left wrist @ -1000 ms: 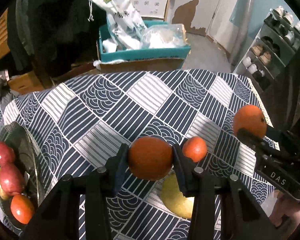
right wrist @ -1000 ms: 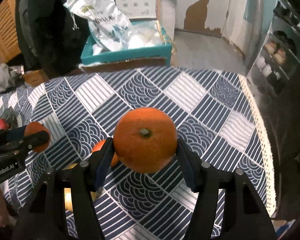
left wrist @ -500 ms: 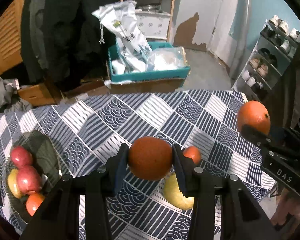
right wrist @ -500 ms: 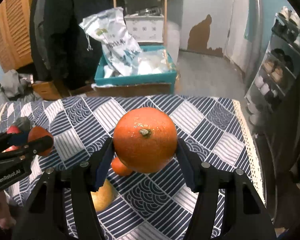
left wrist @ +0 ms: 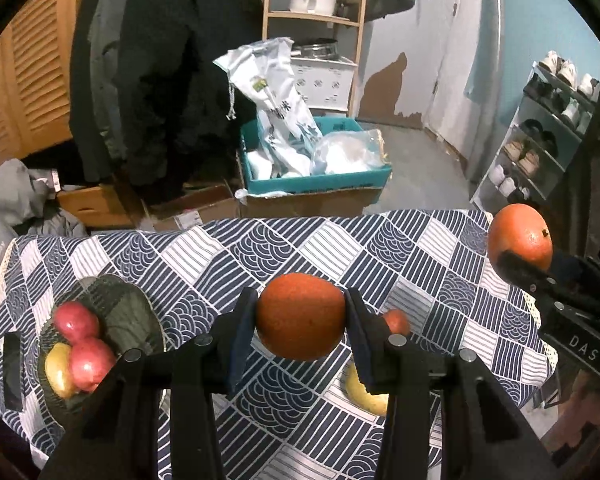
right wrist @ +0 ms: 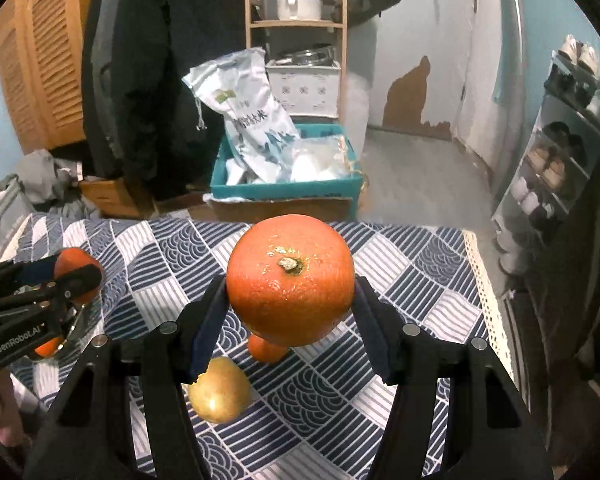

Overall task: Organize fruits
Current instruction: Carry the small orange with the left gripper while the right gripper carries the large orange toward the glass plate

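Small orange (left wrist: 300, 322) clenched in left gripper (left wrist: 300, 324) jaws, clear above worktop (left wrist: 228, 256). Big orange (right wrist: 290, 280) clamped in right gripper (right wrist: 290, 308). Plate (left wrist: 128, 312) far left holds apples. Carry level, lower gently onto bare plate area; avoid knocking pile.

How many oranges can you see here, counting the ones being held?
4, maybe more. One orange is clamped in the left gripper, a larger one in the right gripper, a small one lies on the tablecloth, and one shows partly beside the plate.
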Action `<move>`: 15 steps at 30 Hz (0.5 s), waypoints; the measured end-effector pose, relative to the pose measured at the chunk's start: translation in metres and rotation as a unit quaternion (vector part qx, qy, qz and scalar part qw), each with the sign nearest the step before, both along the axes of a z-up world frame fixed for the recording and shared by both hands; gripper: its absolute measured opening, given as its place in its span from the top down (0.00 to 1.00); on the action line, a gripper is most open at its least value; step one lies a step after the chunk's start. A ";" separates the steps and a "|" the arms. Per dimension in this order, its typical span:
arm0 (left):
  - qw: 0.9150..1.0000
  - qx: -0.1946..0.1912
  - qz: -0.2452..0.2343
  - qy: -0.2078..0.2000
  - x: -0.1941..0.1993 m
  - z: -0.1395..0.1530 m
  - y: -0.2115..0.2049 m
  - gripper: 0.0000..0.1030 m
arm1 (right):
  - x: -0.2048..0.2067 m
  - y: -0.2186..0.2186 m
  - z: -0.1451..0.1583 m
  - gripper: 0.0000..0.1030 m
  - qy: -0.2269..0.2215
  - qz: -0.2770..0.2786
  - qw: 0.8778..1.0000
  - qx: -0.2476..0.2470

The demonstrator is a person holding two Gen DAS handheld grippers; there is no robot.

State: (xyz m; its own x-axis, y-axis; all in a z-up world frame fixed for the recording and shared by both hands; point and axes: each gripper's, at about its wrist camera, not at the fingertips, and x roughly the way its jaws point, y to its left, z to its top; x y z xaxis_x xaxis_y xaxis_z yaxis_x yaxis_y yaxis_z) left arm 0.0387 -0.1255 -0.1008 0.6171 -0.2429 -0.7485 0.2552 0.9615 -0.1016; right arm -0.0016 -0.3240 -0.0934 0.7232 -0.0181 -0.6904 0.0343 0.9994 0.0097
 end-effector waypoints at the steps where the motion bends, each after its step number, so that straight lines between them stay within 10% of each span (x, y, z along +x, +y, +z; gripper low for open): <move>1: 1.000 -0.001 0.001 -0.001 0.000 0.001 0.002 0.57 | 0.000 0.002 0.002 0.40 -0.003 0.002 1.000 -0.001; 15: 0.999 0.001 0.042 -0.009 -0.002 0.007 0.043 0.57 | 0.014 0.042 0.012 0.40 -0.010 0.040 0.999 0.014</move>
State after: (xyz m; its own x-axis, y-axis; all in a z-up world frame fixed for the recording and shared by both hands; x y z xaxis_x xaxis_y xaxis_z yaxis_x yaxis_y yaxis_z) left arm 0.0368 -0.0821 -0.0937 0.6481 -0.1889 -0.7378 0.1757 0.9797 -0.0964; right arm 0.0126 -0.2819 -0.0811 0.7350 0.0586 -0.6755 -0.0455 0.9983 0.0371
